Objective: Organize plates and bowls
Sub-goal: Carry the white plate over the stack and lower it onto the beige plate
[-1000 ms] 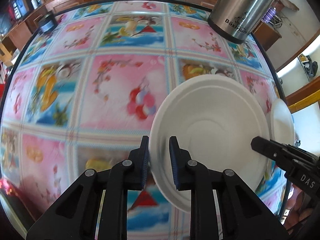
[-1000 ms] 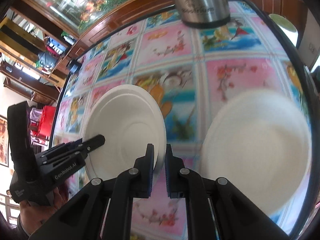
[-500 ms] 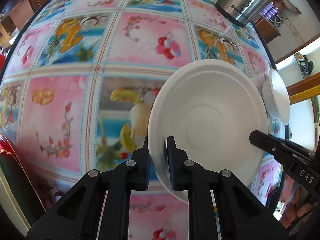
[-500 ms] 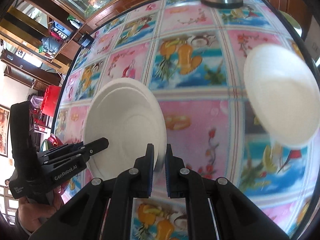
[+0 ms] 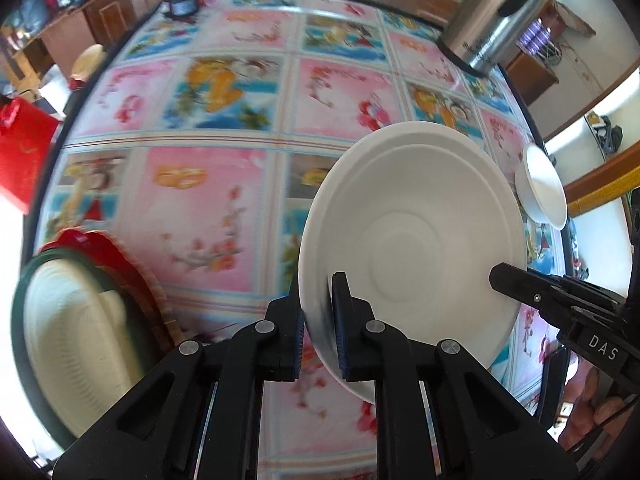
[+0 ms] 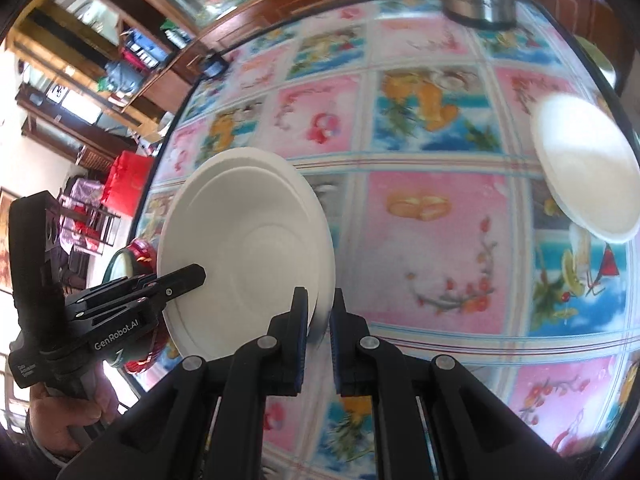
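While both grippers clamp opposite edges of one white bowl [image 5: 412, 248], the bowl hangs clear above the tabletop [image 5: 224, 184], tilted with its hollow toward both cameras. Left gripper [image 5: 318, 320]: jaws closed on the near rim, one pad inside the wall and one outside. Right gripper [image 6: 320, 322]: jaws likewise pinched shut on the rim at the opposite side. A doubled line along the far rim suggests a nested pair of bowls rather than a single one; this cannot be confirmed. Holding at two opposite points most likely keeps the thin, light rim from flexing and stops the load from swinging about a single pinch.

At the near left edge of the left wrist view, a stack of pale ribbed plates [image 5: 76, 352] sits in a dark-rimmed holder on a red tray [image 5: 120, 256], blurred. It is the likely collection point, so the current step reads as carrying toward it.

Farther out, a second white bowl [image 6: 584, 168] rests alone on the patterned cloth, well apart from the held one and probably not yet collected. At the far edge stands a steel flask [image 5: 492, 16]
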Demonstrator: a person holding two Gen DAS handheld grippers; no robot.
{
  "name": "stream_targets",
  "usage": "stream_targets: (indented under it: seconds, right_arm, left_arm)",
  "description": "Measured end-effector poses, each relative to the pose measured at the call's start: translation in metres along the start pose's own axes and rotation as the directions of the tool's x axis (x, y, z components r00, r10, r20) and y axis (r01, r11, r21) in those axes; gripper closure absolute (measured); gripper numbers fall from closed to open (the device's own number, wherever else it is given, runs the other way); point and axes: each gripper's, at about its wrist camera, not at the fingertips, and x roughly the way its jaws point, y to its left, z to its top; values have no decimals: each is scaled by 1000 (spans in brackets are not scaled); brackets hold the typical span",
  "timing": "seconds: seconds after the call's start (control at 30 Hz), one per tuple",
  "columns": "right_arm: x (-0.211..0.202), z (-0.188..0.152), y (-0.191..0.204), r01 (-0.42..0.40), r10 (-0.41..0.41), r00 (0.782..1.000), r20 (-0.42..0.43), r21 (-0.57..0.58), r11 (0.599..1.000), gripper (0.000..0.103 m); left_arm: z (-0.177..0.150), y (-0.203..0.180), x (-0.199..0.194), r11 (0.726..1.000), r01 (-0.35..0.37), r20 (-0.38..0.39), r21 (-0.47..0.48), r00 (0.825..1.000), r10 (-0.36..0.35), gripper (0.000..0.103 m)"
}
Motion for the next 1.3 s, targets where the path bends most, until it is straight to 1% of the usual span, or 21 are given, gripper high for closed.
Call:
stream_targets:
  seconds: [0.17, 0.27, 0.47, 0.63, 0.77, 0.93, 1.17, 1.3]
  right_arm:
    - [6, 2, 44, -27, 27, 1000, -2, -73, 997, 95]
    - [14, 3, 75, -47, 46, 999, -13, -122, 991, 94]
    - [33, 8, 142, -94, 87, 995, -40, -238, 967, 94]
    - [60, 7, 187, -106, 85, 993, -80, -314, 943, 93]
    - [77, -1, 205, -101, 66, 991, -113, -345, 933, 92]
    - [95, -12, 208, -93, 40, 987, -157, -344, 935, 92]
    - [98, -18, 212, -74, 17, 986, -167, -338, 938, 91]
    - [99, -18, 214, -64, 7, 986, -164, -340, 938, 91]
  left_arm:
    - [-12, 36, -33, 998, -40, 50, -45, 998, 42, 91]
    - [-22, 68, -52, 994, -57, 71, -94, 995, 64, 91]
    - [-43, 131, -84, 975, -90, 98, -205, 989, 112, 90]
    - [-60, 169, -98, 956, -124, 100, -265, 983, 155, 90]
    - [-74, 188, -93, 947, -132, 77, -292, 984, 161, 90]
    - [-87, 198, -79, 941, -121, 48, -317, 988, 144, 90]
    - [-91, 201, -73, 939, -118, 47, -322, 989, 141, 90]
    - [-91, 201, -71, 940, -140, 49, -312, 985, 163, 90]
